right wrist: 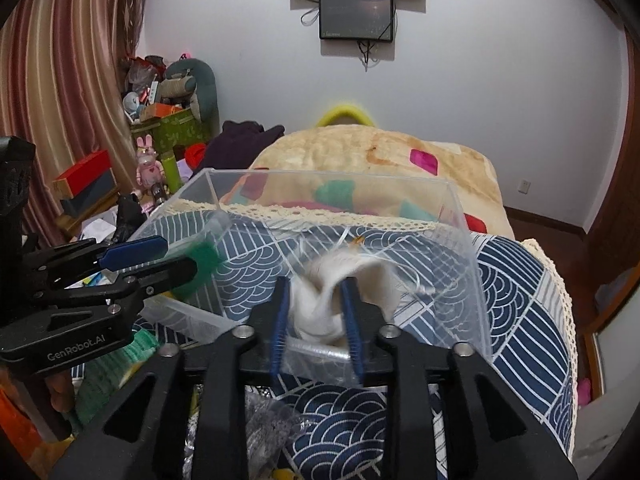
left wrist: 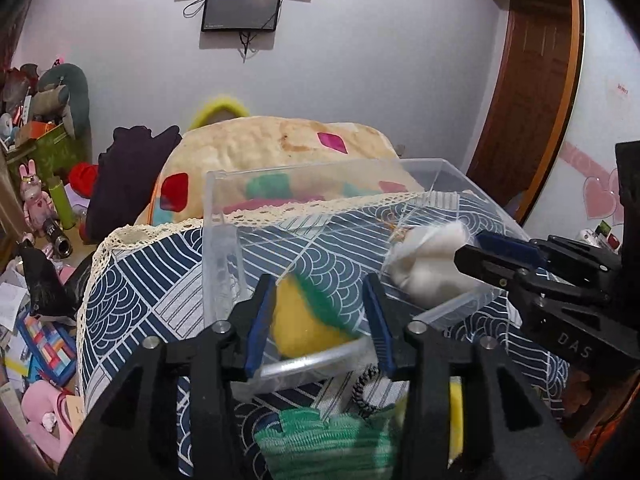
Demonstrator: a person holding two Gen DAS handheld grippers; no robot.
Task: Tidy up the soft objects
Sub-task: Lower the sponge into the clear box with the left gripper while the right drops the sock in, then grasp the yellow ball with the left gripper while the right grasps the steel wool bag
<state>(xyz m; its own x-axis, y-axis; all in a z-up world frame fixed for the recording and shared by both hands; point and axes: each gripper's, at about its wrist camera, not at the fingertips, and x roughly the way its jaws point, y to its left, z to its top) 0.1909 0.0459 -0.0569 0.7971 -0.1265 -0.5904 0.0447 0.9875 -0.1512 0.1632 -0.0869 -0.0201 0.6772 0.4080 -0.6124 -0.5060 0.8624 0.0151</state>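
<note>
A clear plastic box (left wrist: 328, 168) stands on a blue wave-patterned cloth (left wrist: 152, 280). My left gripper (left wrist: 320, 320) is shut on a yellow and green soft toy (left wrist: 308, 324) at the box's near rim. My right gripper (right wrist: 318, 320) is shut on a white fluffy soft object in a clear bag (right wrist: 320, 308), held over the box's near edge (right wrist: 320, 350). The right gripper also shows at the right of the left wrist view (left wrist: 470, 256), with the white object (left wrist: 428, 264) inside the box. The left gripper shows at the left of the right wrist view (right wrist: 176, 258).
A green knitted item (left wrist: 324, 440) and a black coiled hair tie (left wrist: 362, 394) lie on the cloth below my left gripper. A folded beige blanket (right wrist: 360, 168) lies behind the box. Toys and boxes (right wrist: 160, 120) clutter the left side.
</note>
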